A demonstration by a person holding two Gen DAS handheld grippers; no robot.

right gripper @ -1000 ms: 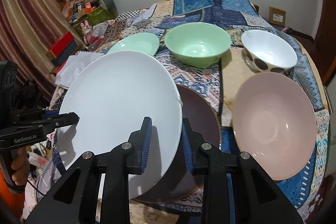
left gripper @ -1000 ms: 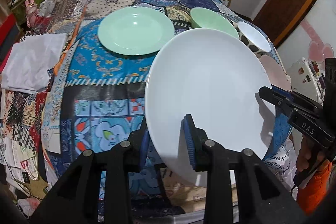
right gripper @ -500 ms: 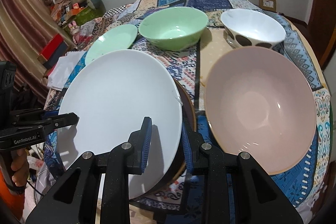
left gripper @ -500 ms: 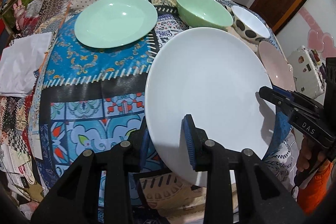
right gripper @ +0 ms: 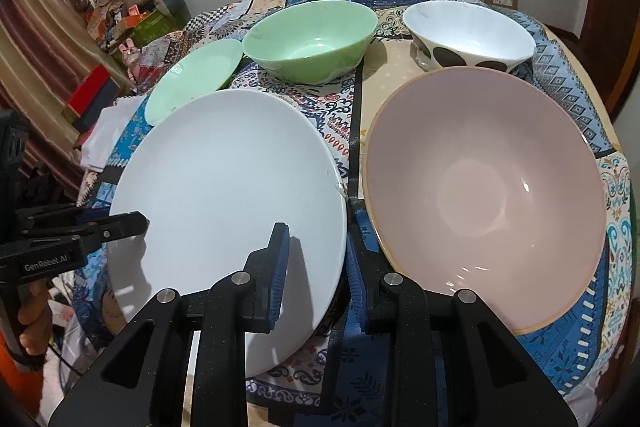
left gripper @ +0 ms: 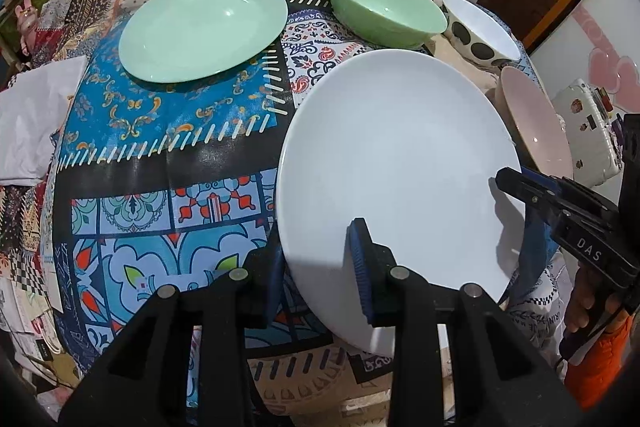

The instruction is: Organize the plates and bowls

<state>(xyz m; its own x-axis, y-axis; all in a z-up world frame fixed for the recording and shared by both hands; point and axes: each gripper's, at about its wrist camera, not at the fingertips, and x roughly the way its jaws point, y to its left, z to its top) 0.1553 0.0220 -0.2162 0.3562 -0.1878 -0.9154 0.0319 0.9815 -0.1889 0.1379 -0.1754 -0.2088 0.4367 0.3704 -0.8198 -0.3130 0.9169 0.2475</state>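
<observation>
White plate [right gripper: 224, 187] now lower over brown plate, both claws [left gripper: 316, 275] [right gripper: 318, 267] clamped on it, bowls empty.

Lived-in home room, patchwork tablecloth [left gripper: 168, 163], curtain [right gripper: 36, 39], cluttered toys and boxes [right gripper: 120, 15]
</observation>
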